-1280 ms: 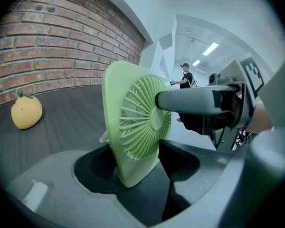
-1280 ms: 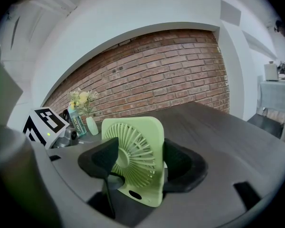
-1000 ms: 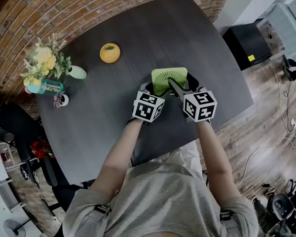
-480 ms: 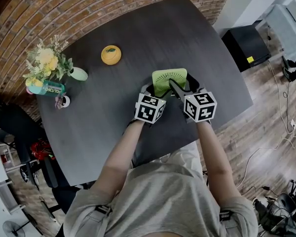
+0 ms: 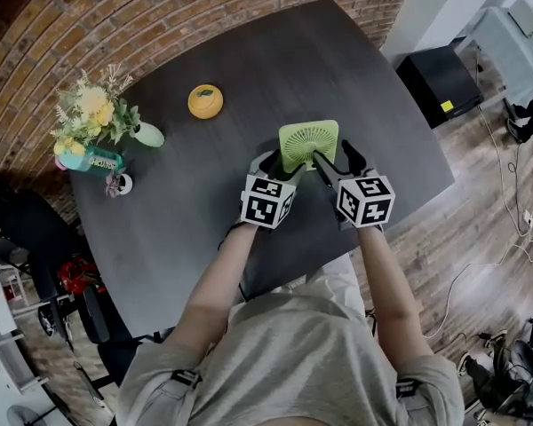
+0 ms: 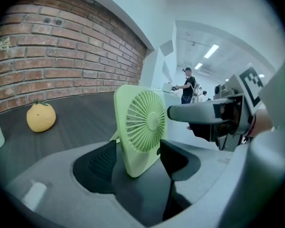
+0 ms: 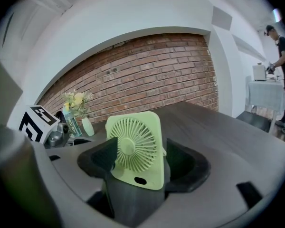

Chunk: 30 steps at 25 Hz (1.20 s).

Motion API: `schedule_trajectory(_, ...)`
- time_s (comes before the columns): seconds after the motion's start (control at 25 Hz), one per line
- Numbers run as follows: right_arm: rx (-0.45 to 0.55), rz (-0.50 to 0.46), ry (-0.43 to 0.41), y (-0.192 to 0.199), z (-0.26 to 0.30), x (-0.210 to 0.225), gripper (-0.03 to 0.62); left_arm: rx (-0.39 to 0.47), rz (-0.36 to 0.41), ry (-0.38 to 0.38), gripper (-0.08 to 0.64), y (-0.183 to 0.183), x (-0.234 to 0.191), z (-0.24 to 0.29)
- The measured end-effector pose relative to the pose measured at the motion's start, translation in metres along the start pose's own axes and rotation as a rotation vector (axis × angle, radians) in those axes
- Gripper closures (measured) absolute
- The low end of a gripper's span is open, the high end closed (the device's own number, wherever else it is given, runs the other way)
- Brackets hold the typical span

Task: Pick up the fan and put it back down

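Left arm: the left forearm [image 5: 215, 278] is stretched forward over the table's near edge, and the left gripper [image 6: 138, 156] is pointed slantwise down at the fan's left side.
Left jaws: they are spread wide, with the fan's lower left part set between them; no pad can be seen pressing on it.
Right arm: the right forearm [image 5: 386, 278] is held beside the left one, and the right gripper [image 7: 140, 160] is aimed down at the fan from the right.
Right jaws: they are closed on the fan, with one finger [image 5: 324, 165] laid across the grille and the other placed behind the right edge.
Fan: the fan [image 5: 308, 143] is held upright, close to the middle of the near edge of the table [image 5: 249, 51]; whether its foot touches the top cannot be told.
Fan's make: pale green plastic is seen, flat and square with rounded corners, a round radial grille and a small oval slot below it.
Table: a dark, matt, faintly grained top with rounded corners is shown.
Fruit-shaped thing: a round yellow-orange fruit-shaped thing [image 5: 205, 101] with a green leaf is set towards the far edge.
Vase: by the left corner, yellow and white flowers [image 5: 93, 109] are held in a pale green vase [image 5: 147, 134].
Bottle: a teal bottle [image 5: 89, 160] is placed just beside the vase; its contents cannot be made out.
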State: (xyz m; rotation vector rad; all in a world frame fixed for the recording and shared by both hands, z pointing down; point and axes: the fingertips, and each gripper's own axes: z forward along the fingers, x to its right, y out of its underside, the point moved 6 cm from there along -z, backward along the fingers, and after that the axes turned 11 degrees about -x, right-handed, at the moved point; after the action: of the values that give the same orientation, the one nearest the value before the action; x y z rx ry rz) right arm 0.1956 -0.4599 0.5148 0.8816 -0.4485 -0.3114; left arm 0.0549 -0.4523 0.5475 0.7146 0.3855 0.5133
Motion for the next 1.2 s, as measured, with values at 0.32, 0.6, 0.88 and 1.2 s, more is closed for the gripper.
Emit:
schedule_trajectory(0.32, 0.051, 0.006, 0.026, 0.007, -0.031, -0.036, 0.287, 0.054, 0.036, 0.014, 0.288, 0.007, 0.013, -0.045)
schedule_trajectory(0.6, 0.074, -0.015, 0.002, 0.017, -0.060, -0.076, 0.343, 0.107, 0.011, 0.008, 0.345, 0.021, 0.023, -0.089)
schedule_trajectory(0.88, 0.122, -0.027, 0.001, 0.021, -0.086, -0.122, 0.424, 0.157, -0.001, -0.013, 0.437, 0.042, 0.029, -0.136)
schedule_trajectory(1.2, 0.161, -0.030, 0.016, 0.034, -0.110, -0.171, 0.536, 0.202, 0.003, -0.018, 0.494, 0.069, 0.030, -0.187)
